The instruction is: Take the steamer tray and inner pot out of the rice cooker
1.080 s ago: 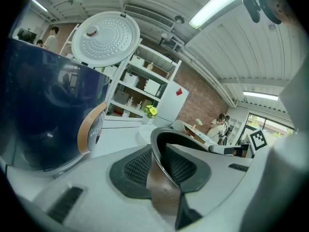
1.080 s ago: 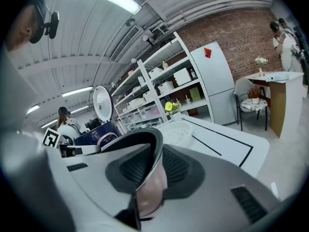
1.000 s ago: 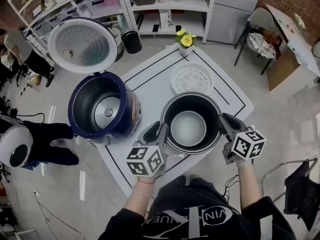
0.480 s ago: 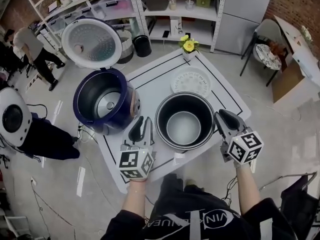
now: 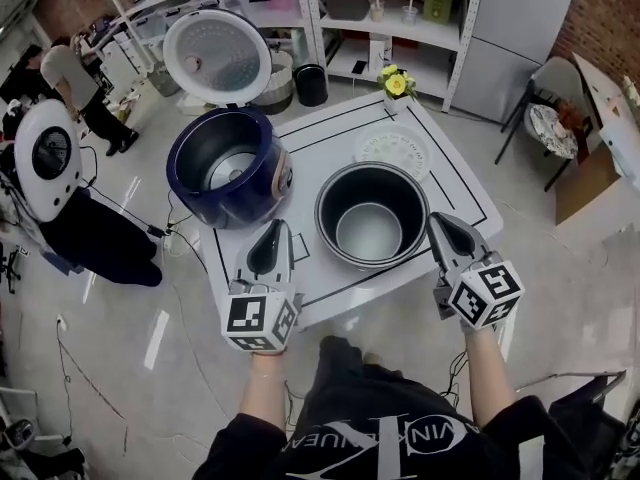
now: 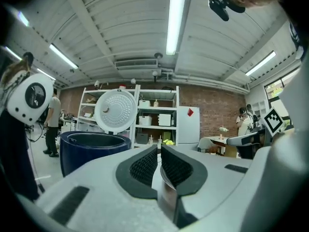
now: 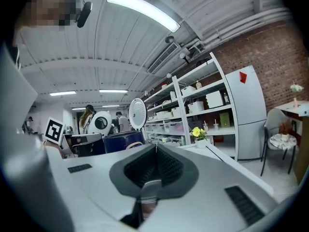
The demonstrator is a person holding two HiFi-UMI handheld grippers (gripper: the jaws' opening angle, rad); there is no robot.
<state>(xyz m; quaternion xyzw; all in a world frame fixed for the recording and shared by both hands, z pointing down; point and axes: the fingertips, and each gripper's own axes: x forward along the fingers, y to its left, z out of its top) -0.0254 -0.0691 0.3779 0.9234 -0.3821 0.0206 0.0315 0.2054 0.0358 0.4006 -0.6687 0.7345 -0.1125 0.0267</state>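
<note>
Left jaws: the left gripper (image 6: 158, 153) has just been closing; its pads are nearly pressed together, only a thin slit left, nothing between them
Right jaws: the right gripper (image 7: 155, 151) has just been closing too; pads pressed together, empty
Pot: the inner pot (image 5: 370, 230) stands mouth-up at frame centre on the table (image 5: 310, 143); it lies to the right of the left gripper (image 5: 270, 236) and to the left of the right gripper (image 5: 445, 233), touching neither; the right one is nearer its rim
Tray: the steamer tray (image 5: 392, 151) lies flat just above the pot in the frame
Cooker: the rice cooker (image 5: 200, 203) sits upper left, lid (image 5: 217, 56) raised, hollow bare
Judgement: both parts look already out; a further reach for the pot would go inward from either side
</note>
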